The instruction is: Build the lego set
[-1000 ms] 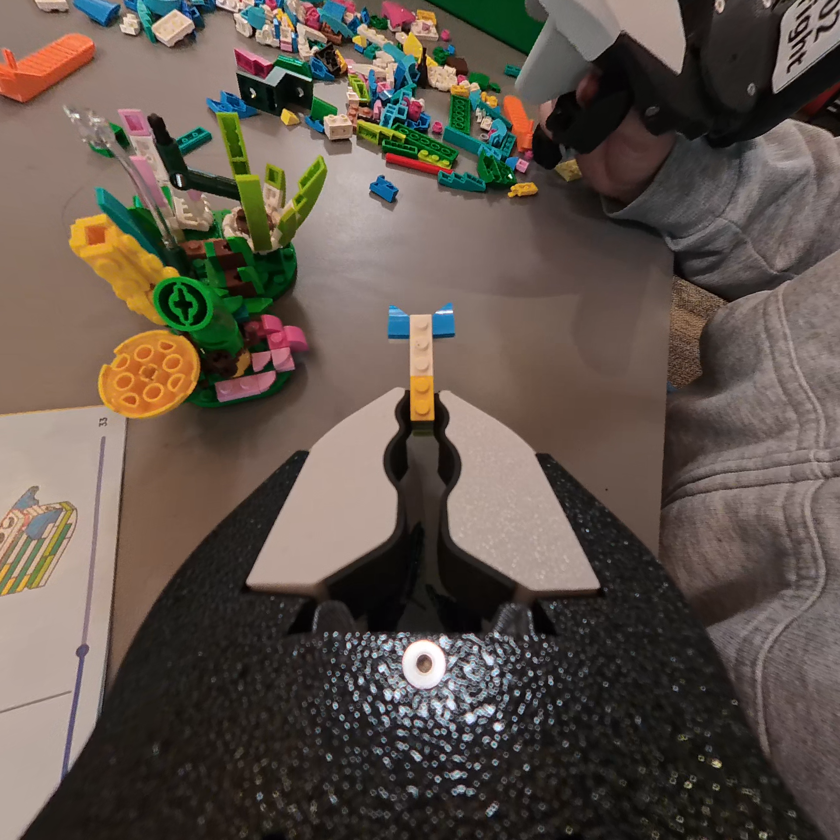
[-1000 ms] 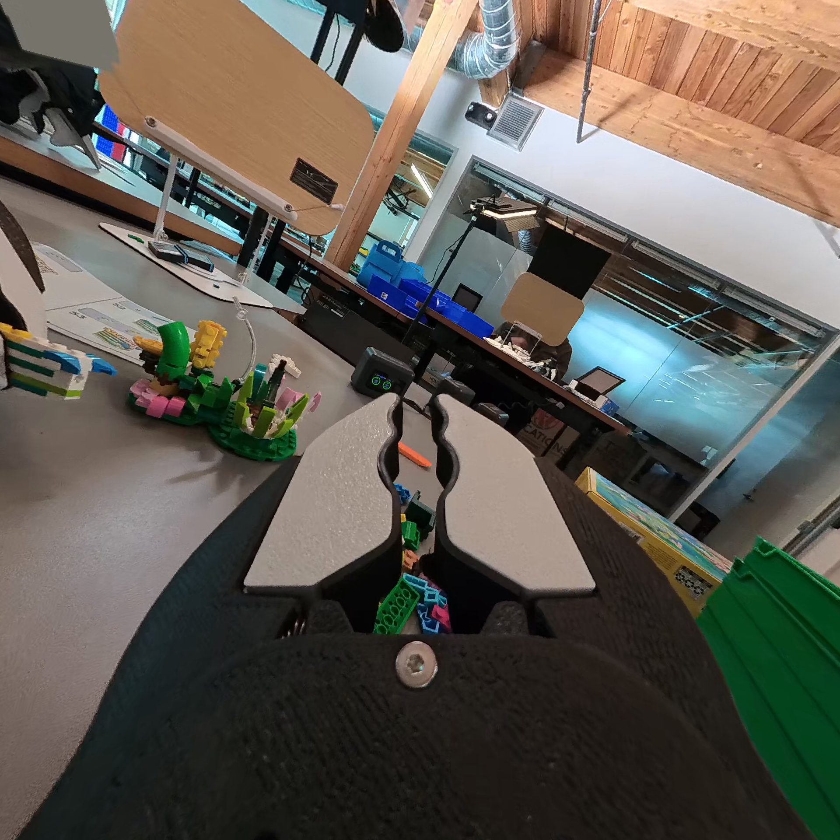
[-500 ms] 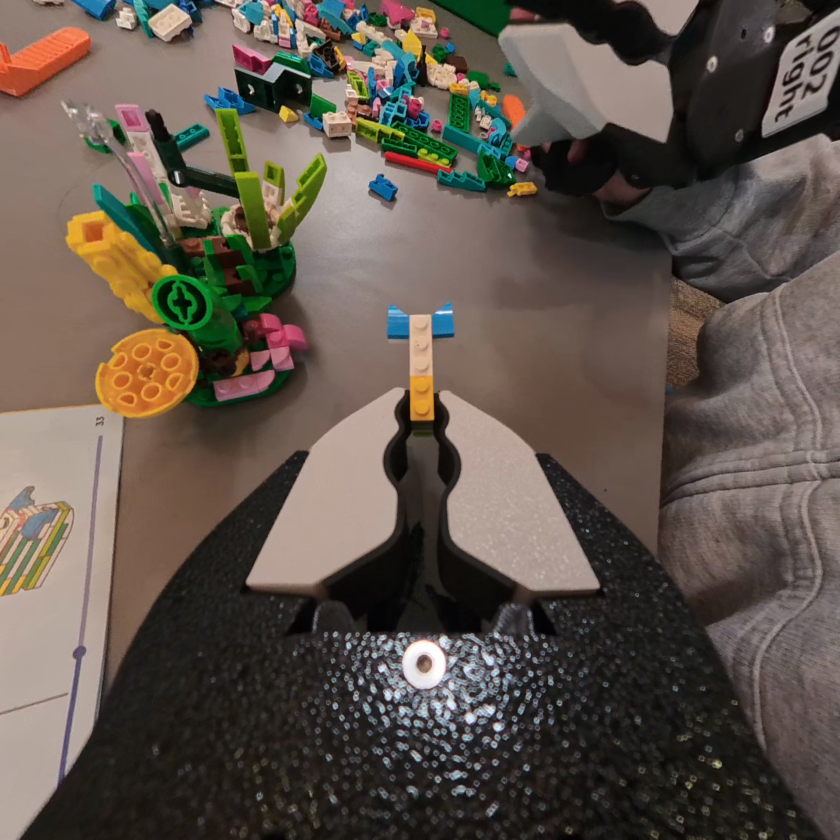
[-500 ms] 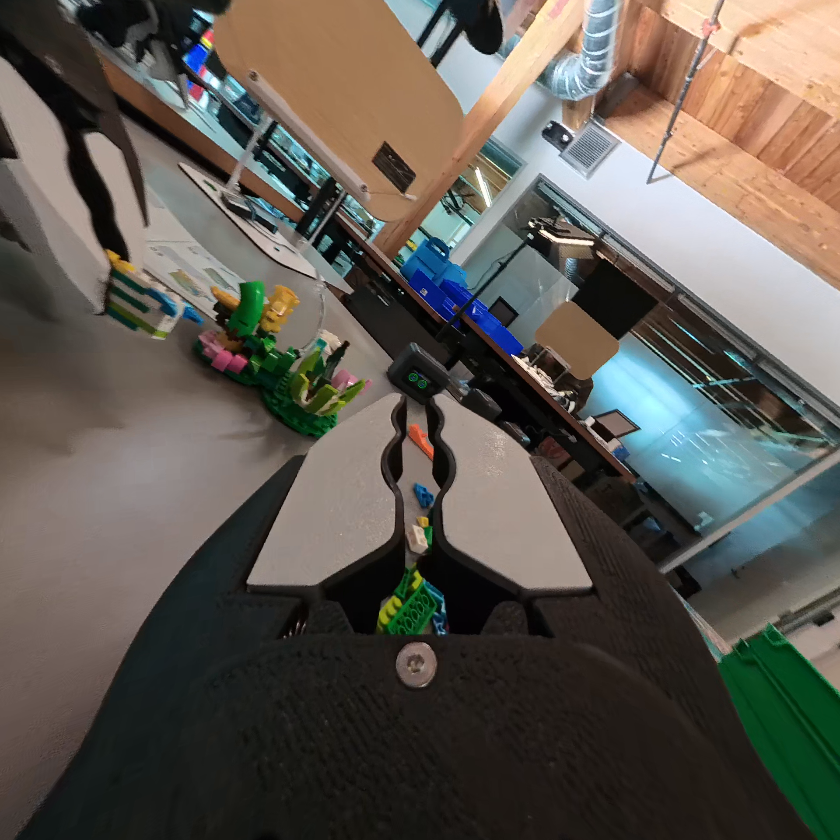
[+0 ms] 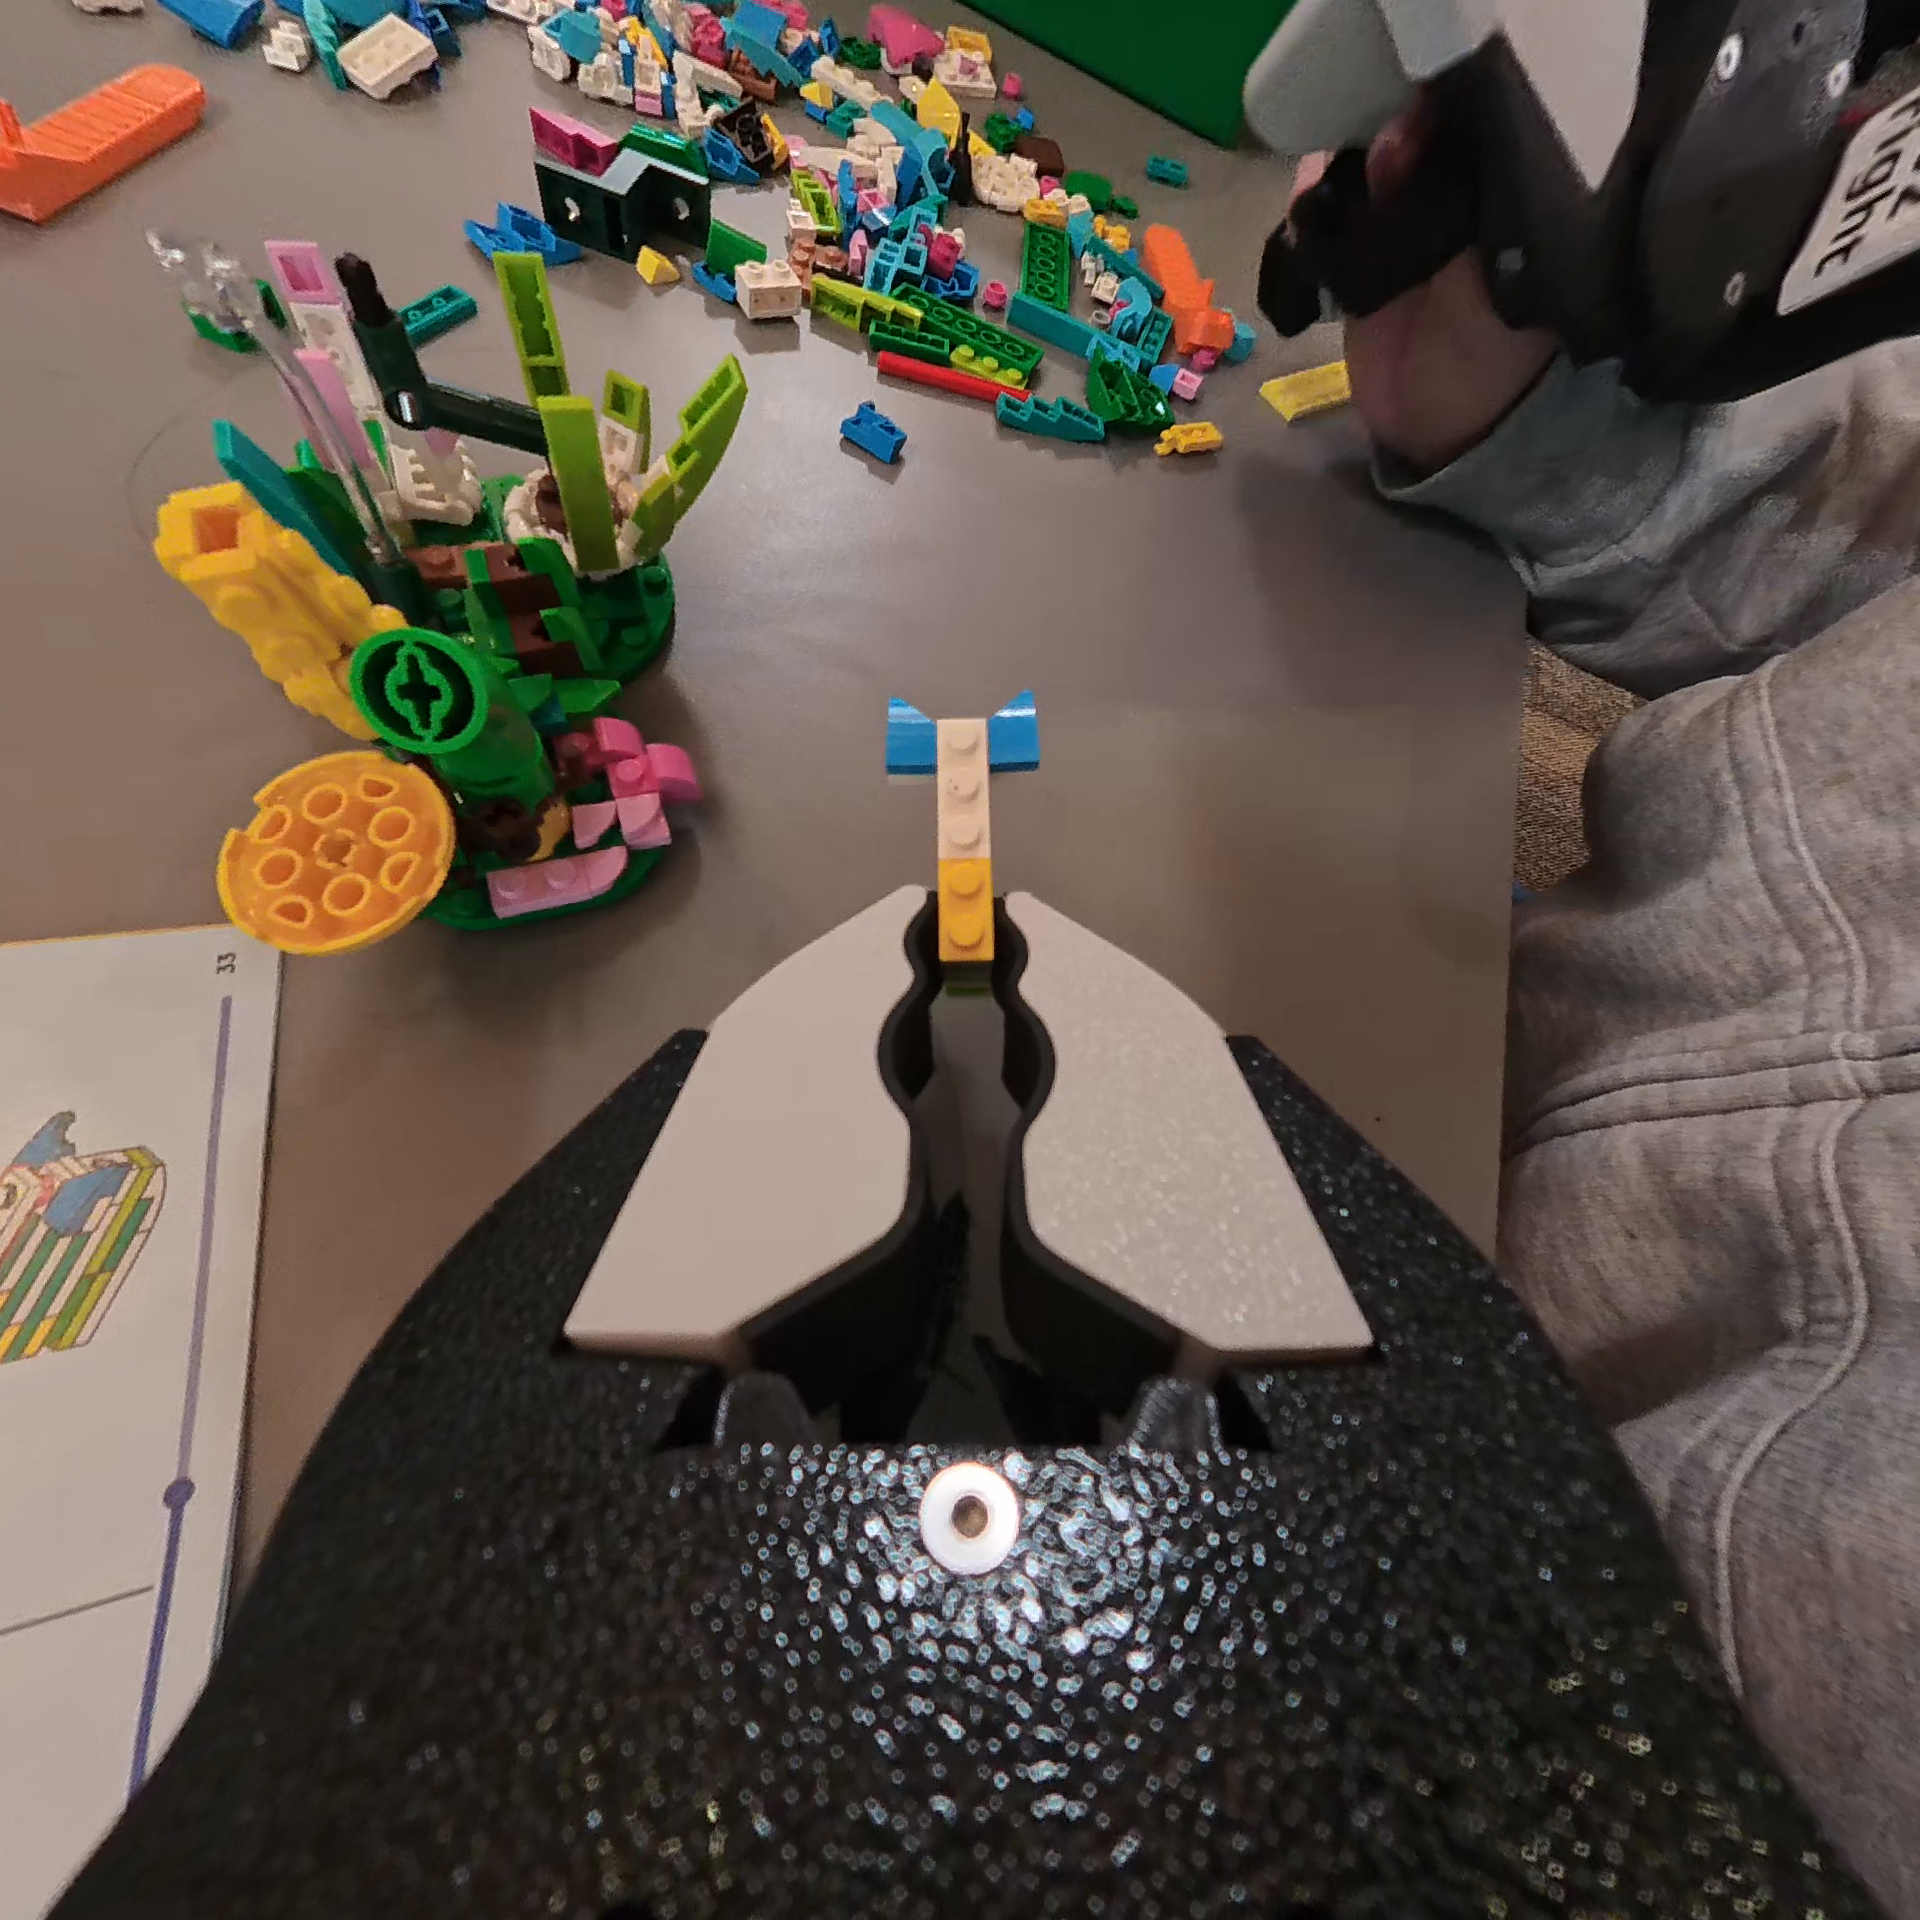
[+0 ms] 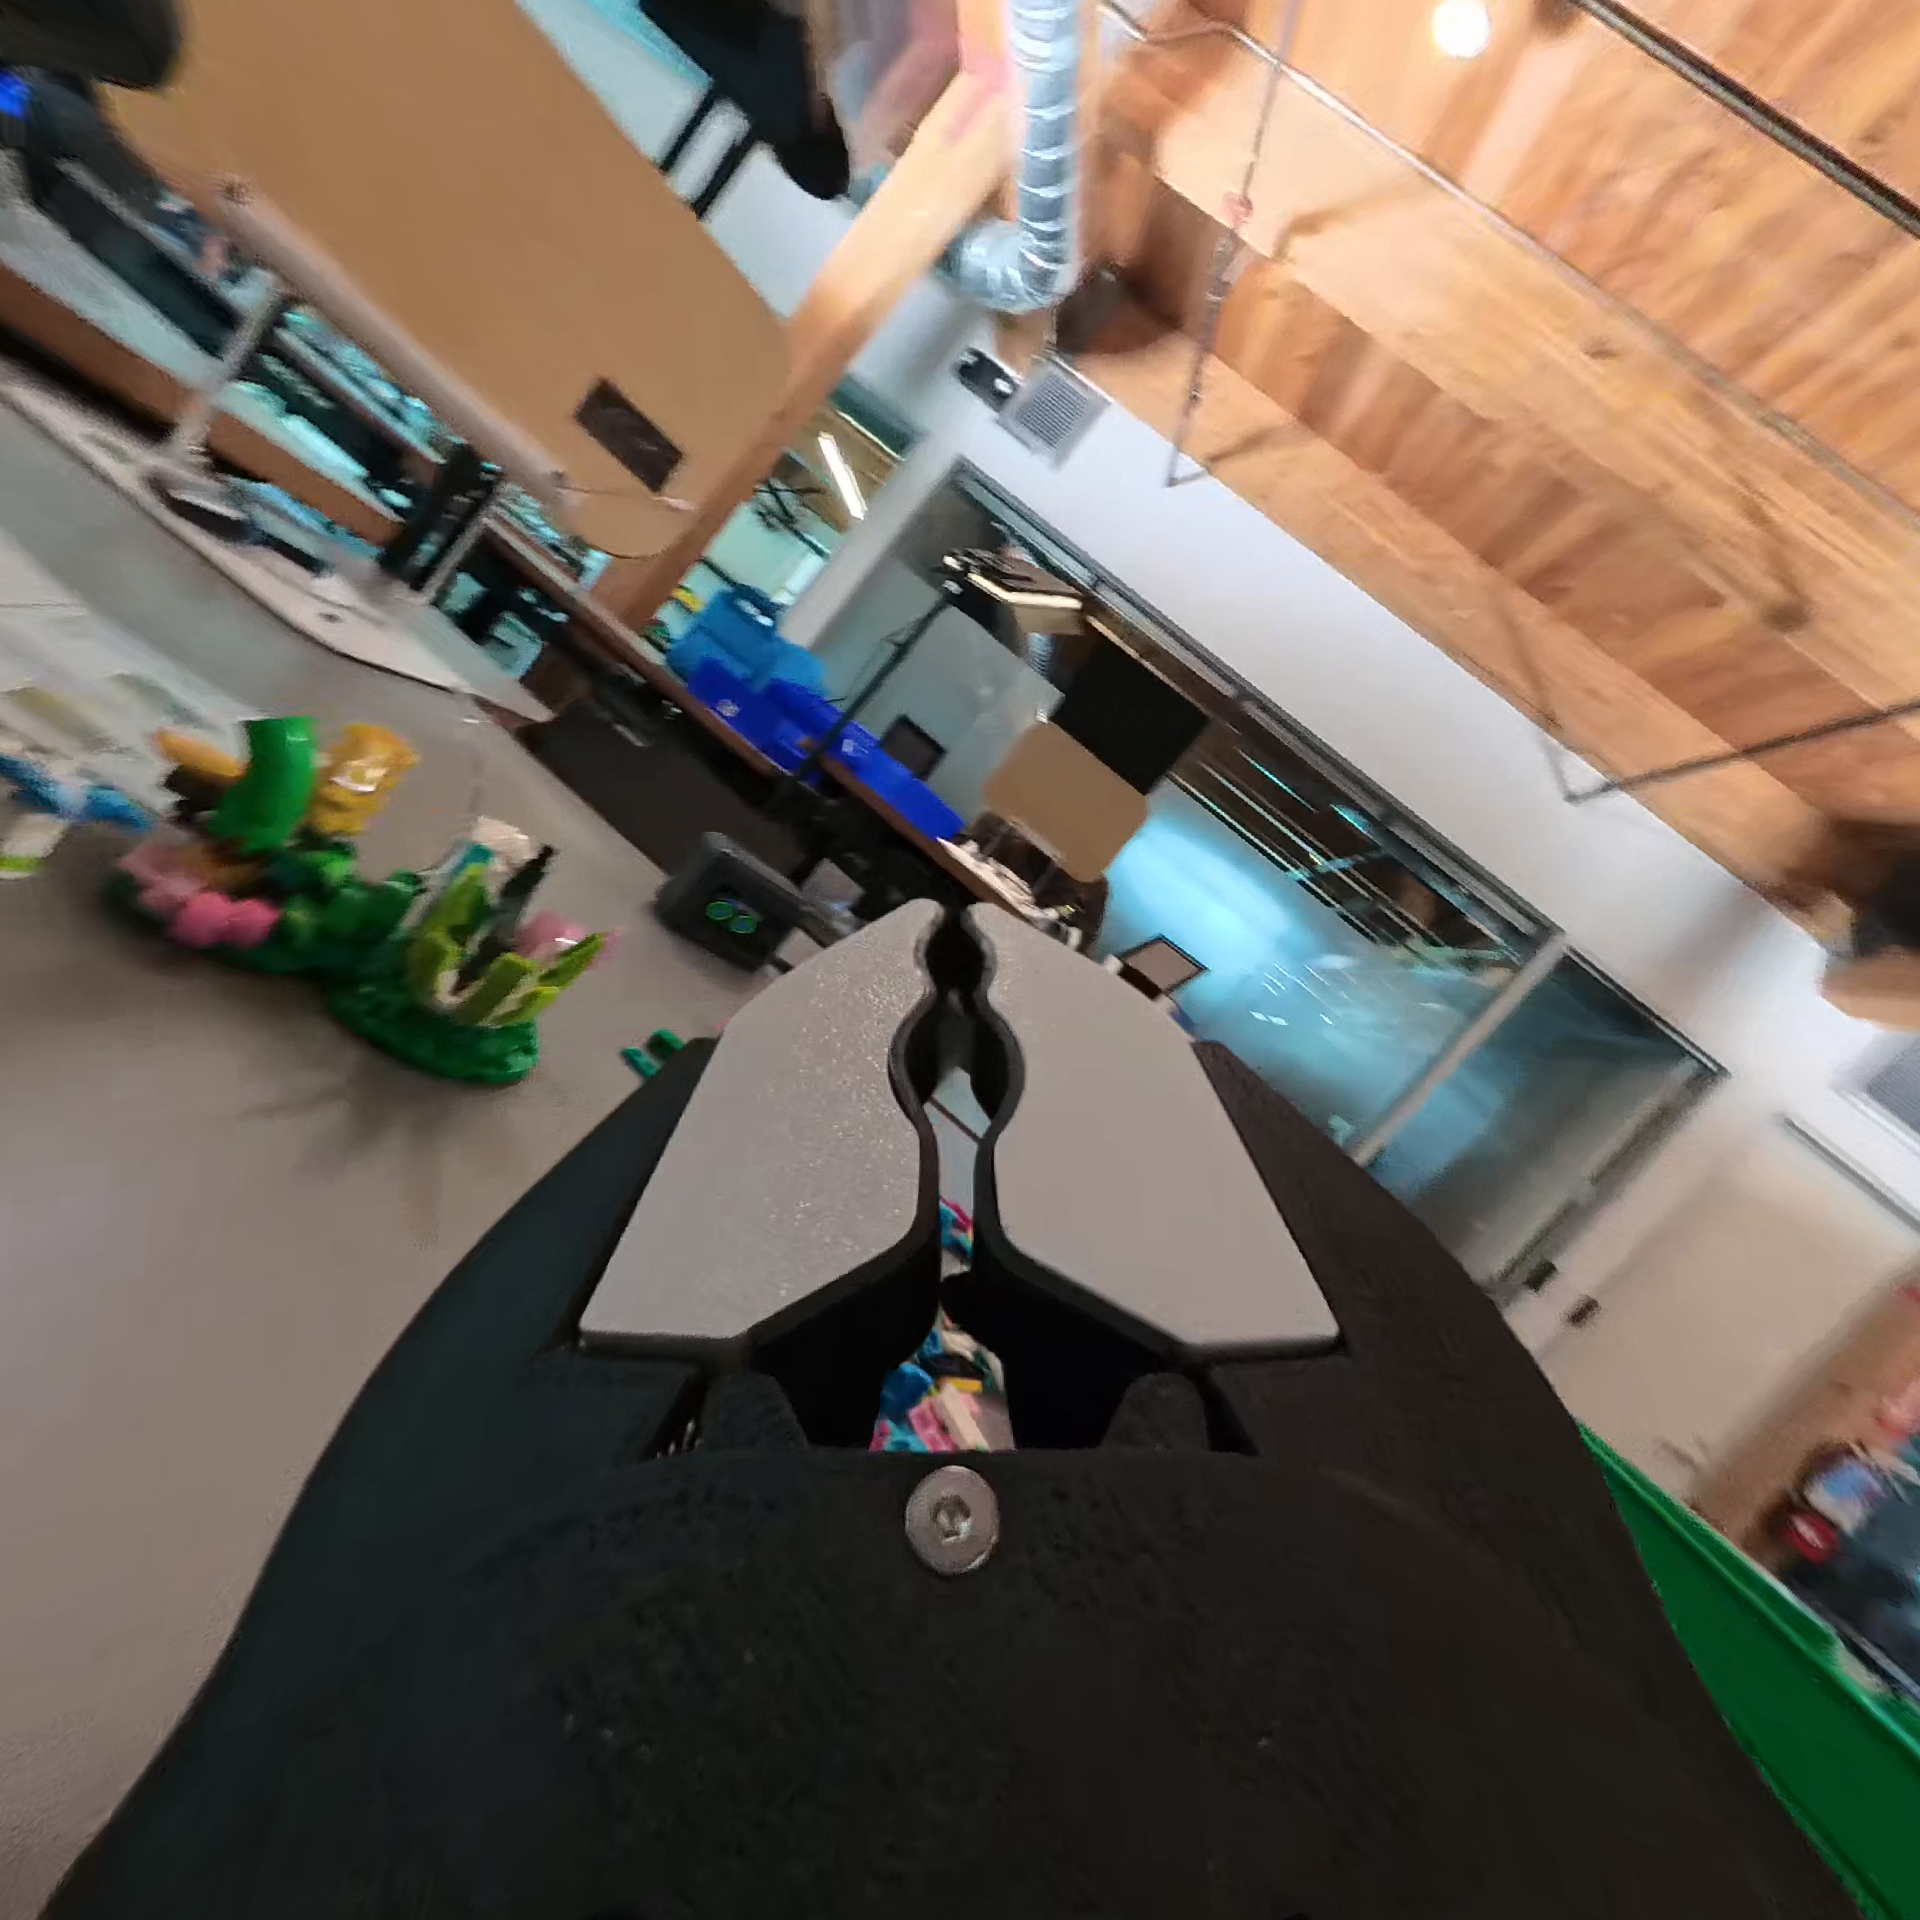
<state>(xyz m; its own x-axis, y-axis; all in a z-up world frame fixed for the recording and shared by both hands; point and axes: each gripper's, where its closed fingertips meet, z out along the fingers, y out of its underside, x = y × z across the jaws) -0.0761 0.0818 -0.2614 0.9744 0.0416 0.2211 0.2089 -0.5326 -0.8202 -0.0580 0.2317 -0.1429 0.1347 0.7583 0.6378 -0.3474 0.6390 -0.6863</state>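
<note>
**Inspector:** Left gripper (image 5: 966, 935)?

**Assistant:** Nearly closed on a small brick piece (image 5: 964, 821). Both pads press the sides of its yellow end. The white strip and 2 blue wedges stick out past the tips, above the table (image 5: 1143, 623).

**Inspector:** How will it handle?

**Assistant:** My judgement: light, stiff plastic with smooth sides, so it could slip or pivot. It is several bricks pressed together, and the joints may part if the far end is levered. The yellow end, gripped flat on both sides, looks the sound hold; the blue wedges would be a poor one.

**Inspector:** Right gripper (image 6: 956, 920)?

**Assistant:** Tips meet; nothing between them. It is lifted and tilted, pointing across the room. The view is blurred.

**Inspector:** Surroundings?

**Assistant:** A brick plant model (image 5: 436, 623) stands left of the held piece, well apart. A booklet (image 5: 104, 1247) lies at the near left. Loose bricks (image 5: 883, 208) are scattered at the far side, close under the right gripper. A grey sleeve (image 5: 1662, 540) lies at the right edge.
</note>
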